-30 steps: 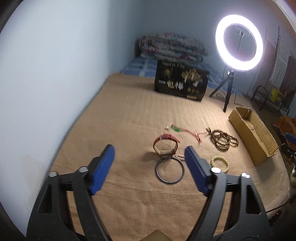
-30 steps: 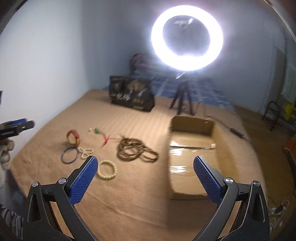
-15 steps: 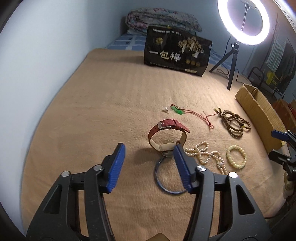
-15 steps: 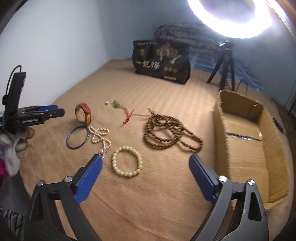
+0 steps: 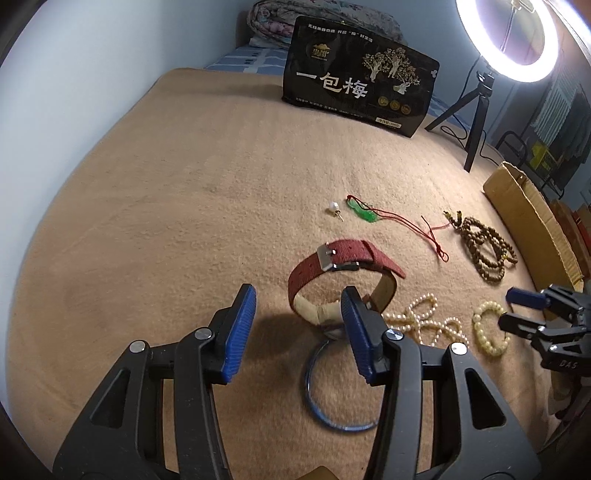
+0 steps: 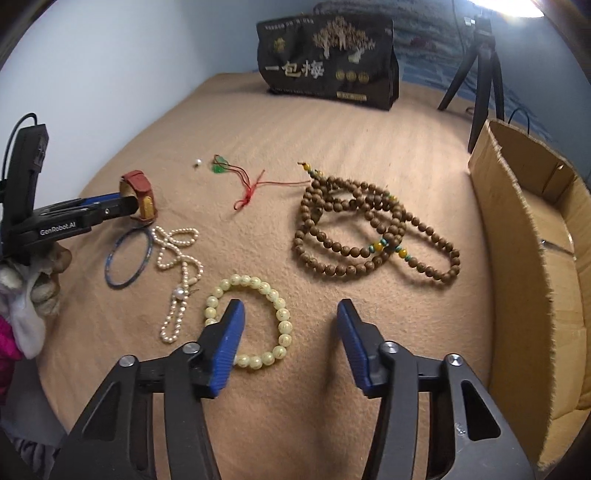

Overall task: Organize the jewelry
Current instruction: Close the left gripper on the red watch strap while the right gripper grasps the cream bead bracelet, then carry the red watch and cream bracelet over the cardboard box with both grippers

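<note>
Left gripper, jaws parted and just narrowing, beside the red-strapped watch standing on edge on the tan blanket; right gripper, likewise narrowing, holds nothing, its left finger over the flat-lying pale bead bracelet.

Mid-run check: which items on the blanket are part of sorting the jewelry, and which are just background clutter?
Part of the job:
red-strap watch
blue bangle
pearl necklace
pale bead bracelet
brown bead strand
green pendant on red cord
loose pearl earring
cardboard box, the likely container

Just lying about:
black printed bag
ring light with its tripod
folded quilt
</note>
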{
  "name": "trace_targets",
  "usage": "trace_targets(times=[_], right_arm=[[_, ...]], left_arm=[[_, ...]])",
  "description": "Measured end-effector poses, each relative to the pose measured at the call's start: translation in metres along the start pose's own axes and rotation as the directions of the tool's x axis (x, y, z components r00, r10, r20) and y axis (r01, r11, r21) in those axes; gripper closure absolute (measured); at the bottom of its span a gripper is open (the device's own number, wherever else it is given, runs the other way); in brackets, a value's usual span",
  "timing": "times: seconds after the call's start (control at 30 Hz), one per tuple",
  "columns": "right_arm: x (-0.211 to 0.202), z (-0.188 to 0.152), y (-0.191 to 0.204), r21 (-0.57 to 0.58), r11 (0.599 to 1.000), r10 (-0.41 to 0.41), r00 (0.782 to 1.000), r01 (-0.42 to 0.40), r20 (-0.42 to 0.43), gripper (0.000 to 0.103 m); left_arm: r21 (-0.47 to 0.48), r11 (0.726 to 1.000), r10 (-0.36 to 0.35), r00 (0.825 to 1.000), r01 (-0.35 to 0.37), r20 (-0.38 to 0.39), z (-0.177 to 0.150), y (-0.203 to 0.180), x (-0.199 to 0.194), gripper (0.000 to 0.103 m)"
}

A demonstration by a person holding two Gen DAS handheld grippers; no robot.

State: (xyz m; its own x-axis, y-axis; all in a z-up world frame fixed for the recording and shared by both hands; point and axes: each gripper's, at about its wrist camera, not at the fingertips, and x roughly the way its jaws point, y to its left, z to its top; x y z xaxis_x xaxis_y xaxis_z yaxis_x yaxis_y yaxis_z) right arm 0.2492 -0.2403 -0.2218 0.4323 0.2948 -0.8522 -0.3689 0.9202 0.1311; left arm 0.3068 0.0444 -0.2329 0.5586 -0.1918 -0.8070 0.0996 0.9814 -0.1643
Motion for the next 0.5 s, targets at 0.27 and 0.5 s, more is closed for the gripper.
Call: trace_targets(times=[0.27, 0.5], right_arm=[[0.013, 0.004, 0.015, -0.078, 0.996, -0.054, 0.998, 0.053, -0.017, 0.074], [0.012, 0.003, 0.02, -0.087, 0.996, -0.032, 0.999, 0.031, -0.018, 0.095]], left_arm=[[-0.046, 0.999, -0.017, 1.0, 0.016, -0.013, 0.005, 0.003, 0.017, 0.094], [-0.057, 0.998, -0.009, 1.0, 0.01, 0.024, 0.009, 0.003, 0.014, 0.098]])
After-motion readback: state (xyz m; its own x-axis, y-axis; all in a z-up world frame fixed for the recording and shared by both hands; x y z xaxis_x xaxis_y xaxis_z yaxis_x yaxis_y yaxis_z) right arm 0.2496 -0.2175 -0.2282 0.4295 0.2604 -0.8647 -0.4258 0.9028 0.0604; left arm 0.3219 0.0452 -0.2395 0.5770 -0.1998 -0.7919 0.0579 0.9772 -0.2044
